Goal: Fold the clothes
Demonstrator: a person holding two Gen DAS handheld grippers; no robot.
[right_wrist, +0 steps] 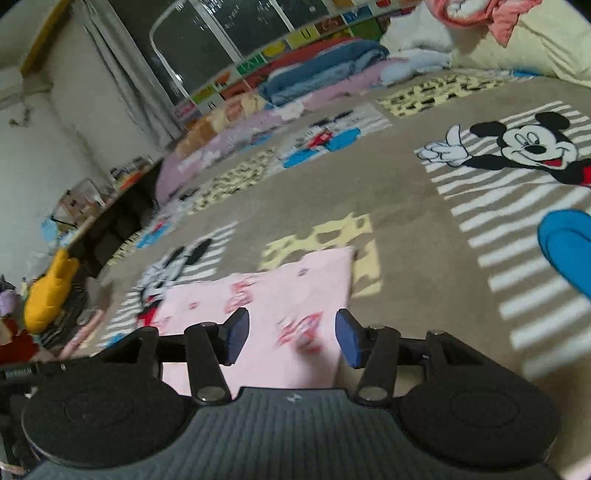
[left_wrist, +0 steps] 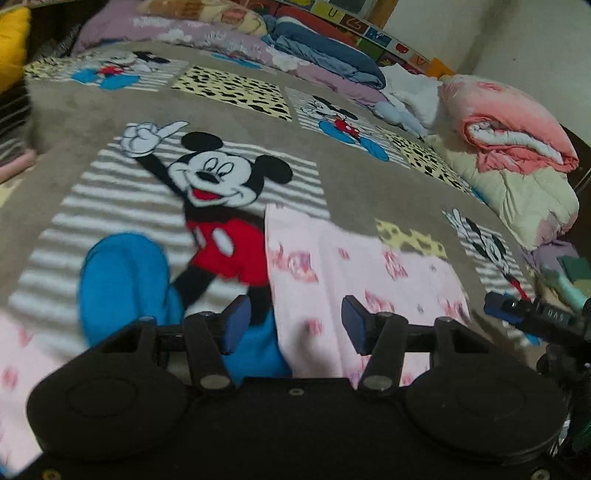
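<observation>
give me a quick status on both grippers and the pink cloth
Left gripper open, empty, above pink cloth. Right gripper open, empty, over same cloth. Cloth flat on blanket, not gripped. Nothing in the way.

A pale pink garment (left_wrist: 354,273) printed with small red-pink motifs lies spread flat on the bed's cartoon-mouse blanket (left_wrist: 343,184), one straight edge crossing the blanket's big mouse figure.

garment (left_wrist: 354,266) lies flat on blanket (left_wrist: 351,177) | blanket covers the bed | folded quilts (left_wrist: 509,147) stacked at far right edge | pillows (left_wrist: 192,29) behind, along the far side
</observation>
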